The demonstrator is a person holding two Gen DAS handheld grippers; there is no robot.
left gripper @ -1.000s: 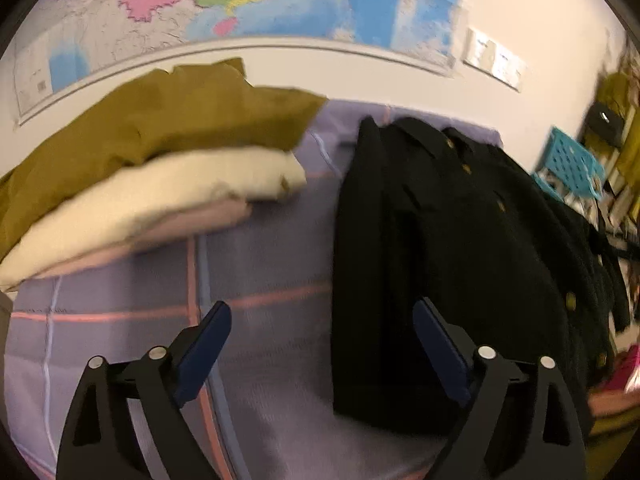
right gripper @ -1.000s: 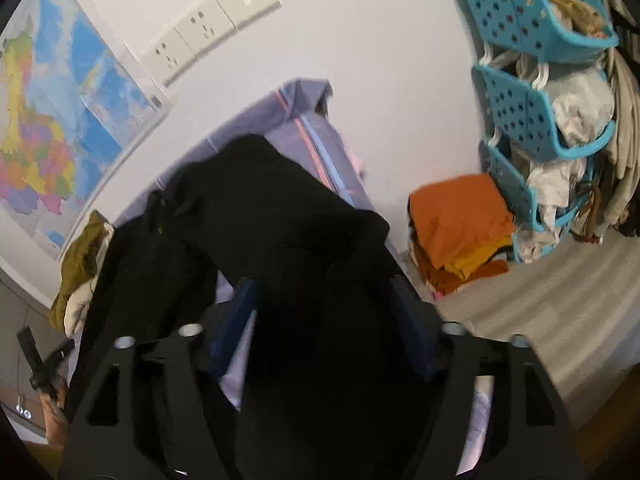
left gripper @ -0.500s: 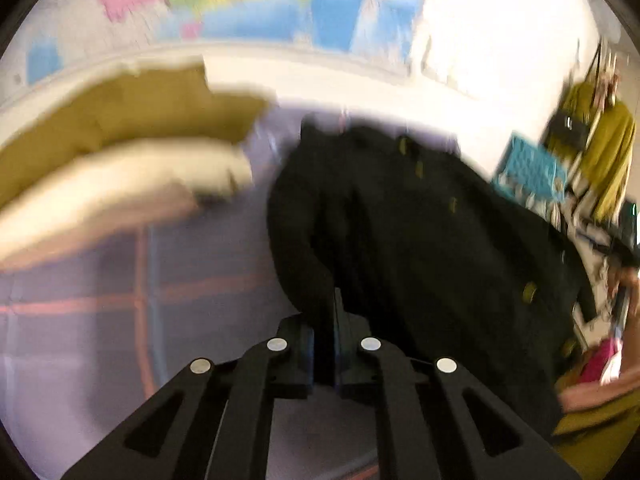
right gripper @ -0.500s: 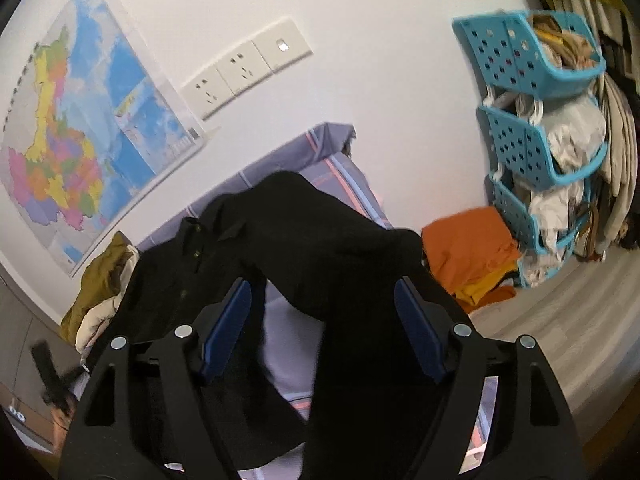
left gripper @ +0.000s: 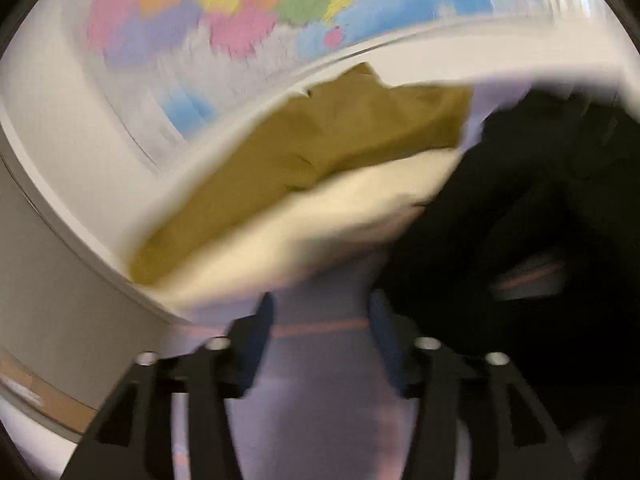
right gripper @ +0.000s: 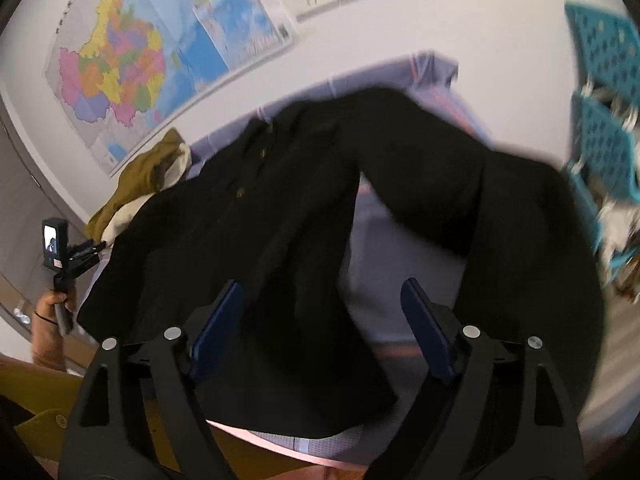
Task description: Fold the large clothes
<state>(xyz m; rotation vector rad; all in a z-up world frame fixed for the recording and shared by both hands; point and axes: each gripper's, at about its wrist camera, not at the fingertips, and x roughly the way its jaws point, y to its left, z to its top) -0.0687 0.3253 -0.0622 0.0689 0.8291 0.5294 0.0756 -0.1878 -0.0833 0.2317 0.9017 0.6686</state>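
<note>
Now black buttoned wool coat (right gripper: pixel 256 220) lies spread on lilac sheet with pink stripes (right gripper: pixel 372 280), one sleeve draped right. Left hand-held gripper (left gripper: pixel 320 332) jaws just reopening, half apart, nothing between. Right hand-held gripper (right gripper: pixel 320 320) jaws just widening, spread over coat, not gripping. Olive and cream folded garments (left gripper: pixel 320 168) stacked beside coat.

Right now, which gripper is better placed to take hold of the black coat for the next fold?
Probably right. The right gripper hangs open directly over the black coat. The left gripper, whose jaws have just been opening, has only lilac sheet between them; the coat lies beside it.
</note>
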